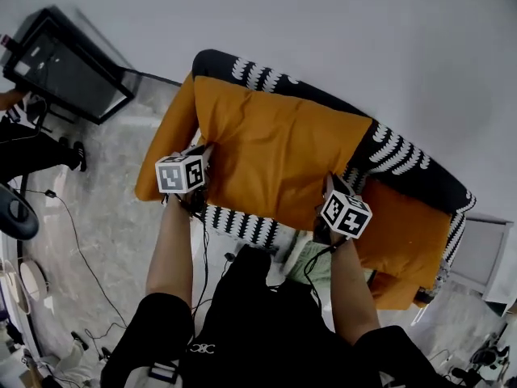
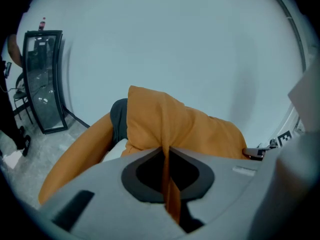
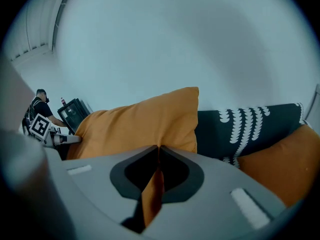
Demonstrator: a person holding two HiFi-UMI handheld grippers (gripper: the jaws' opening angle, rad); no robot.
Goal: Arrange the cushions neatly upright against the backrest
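Observation:
A large orange cushion [image 1: 275, 148] hangs in front of a dark sofa [image 1: 404, 164] with a white leaf pattern. My left gripper [image 1: 199, 186] is shut on the cushion's lower left edge, orange fabric [image 2: 167, 184] pinched between its jaws. My right gripper [image 1: 329, 208] is shut on the lower right edge, with fabric [image 3: 152, 191] in its jaws too. The cushion [image 3: 140, 126] covers most of the backrest [image 3: 250, 126]. A second orange cushion [image 1: 408, 233] lies on the seat at the right, and a third orange cushion [image 1: 166, 148] shows at the sofa's left end.
A black glass-fronted cabinet [image 1: 69, 67] stands on the floor at the left, with cables [image 1: 77, 233] trailing across the tiles. A white wall [image 1: 363, 39] runs behind the sofa. A person [image 3: 39, 106] stands far left in the right gripper view.

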